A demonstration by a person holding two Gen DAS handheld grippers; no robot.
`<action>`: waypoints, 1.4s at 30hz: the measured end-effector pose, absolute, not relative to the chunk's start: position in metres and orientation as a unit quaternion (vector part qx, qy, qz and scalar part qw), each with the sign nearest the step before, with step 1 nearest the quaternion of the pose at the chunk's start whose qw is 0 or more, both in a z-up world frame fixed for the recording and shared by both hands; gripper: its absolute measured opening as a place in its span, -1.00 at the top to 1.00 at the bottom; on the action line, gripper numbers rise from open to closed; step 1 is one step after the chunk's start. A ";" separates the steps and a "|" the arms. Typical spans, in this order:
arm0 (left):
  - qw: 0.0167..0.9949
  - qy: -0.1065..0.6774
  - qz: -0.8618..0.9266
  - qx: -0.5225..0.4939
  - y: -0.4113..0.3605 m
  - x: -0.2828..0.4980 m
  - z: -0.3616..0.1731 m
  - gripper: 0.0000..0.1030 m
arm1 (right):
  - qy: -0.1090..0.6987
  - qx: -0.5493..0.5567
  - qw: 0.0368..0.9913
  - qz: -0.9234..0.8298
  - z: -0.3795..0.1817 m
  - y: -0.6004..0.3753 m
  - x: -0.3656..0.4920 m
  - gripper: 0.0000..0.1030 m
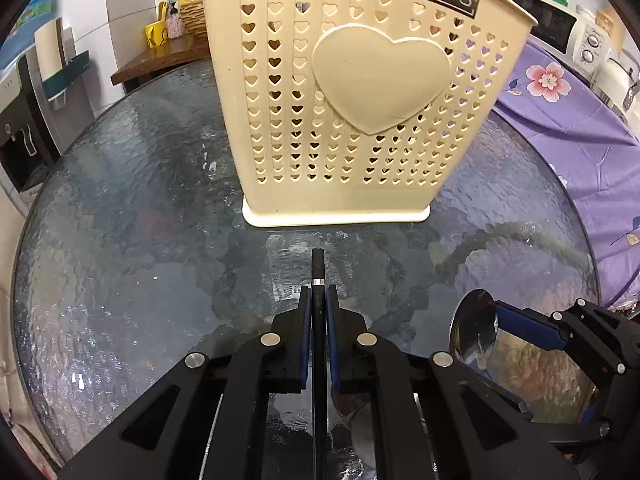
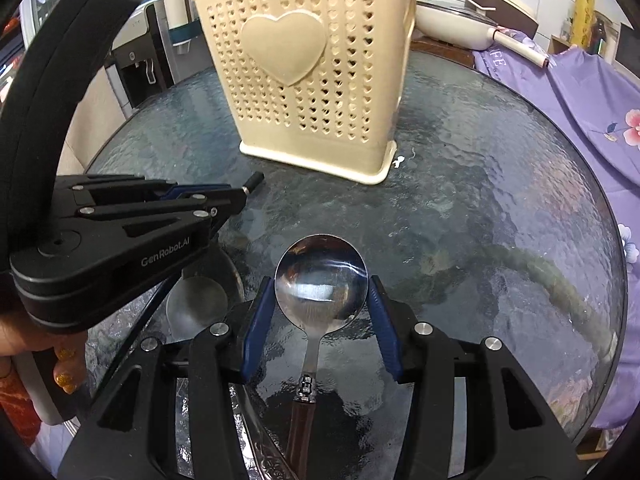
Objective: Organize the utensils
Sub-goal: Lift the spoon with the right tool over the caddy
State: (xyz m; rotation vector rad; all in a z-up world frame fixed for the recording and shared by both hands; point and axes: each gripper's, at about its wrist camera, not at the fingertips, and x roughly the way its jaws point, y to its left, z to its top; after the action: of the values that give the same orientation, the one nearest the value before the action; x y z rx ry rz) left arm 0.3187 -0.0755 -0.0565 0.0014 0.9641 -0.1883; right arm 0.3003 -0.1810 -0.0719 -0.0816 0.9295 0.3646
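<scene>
A cream utensil holder [image 1: 352,92] with heart-shaped holes stands on the round glass table [image 1: 120,240]; it also shows in the right wrist view [image 2: 316,76]. My left gripper [image 1: 319,294] is shut on a thin black utensil handle [image 1: 318,268] with a silver band, pointing at the holder's base. In the right wrist view that gripper [image 2: 240,194] sits at the left. My right gripper [image 2: 322,284] is shut on the bowl of a steel spoon [image 2: 320,280] with a brown handle. The spoon bowl [image 1: 474,330] shows at the lower right of the left wrist view.
A second spoon [image 2: 196,306] and an embossed metal handle [image 2: 268,452] lie under the grippers. A purple floral cloth [image 1: 568,120] covers the surface to the right. A white pan [image 2: 452,24] stands behind the holder. A water dispenser [image 2: 136,56] stands far left.
</scene>
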 end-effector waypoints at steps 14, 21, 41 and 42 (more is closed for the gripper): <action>0.911 0.395 -0.111 -0.039 -0.052 0.297 0.003 0.86 | 0.393 -0.019 0.905 0.164 -0.026 -0.199 0.296 0.08; 0.925 0.361 -0.111 -0.050 -0.042 0.280 0.030 0.86 | 0.367 -0.014 0.916 0.162 -0.003 -0.201 0.284 0.08; 0.951 0.281 -0.111 -0.057 -0.022 0.245 0.090 0.86 | 0.332 -0.009 0.929 0.166 0.044 -0.216 0.253 0.08; 0.952 0.279 -0.113 -0.056 -0.022 0.244 0.092 0.86 | 0.331 -0.010 0.929 0.167 0.045 -0.216 0.252 0.08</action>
State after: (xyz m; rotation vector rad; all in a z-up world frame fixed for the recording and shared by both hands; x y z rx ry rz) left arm 0.2437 -0.0222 0.0920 -0.1145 0.5670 -0.2289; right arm 0.2515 -0.2162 0.0451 -0.0202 0.6780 0.3418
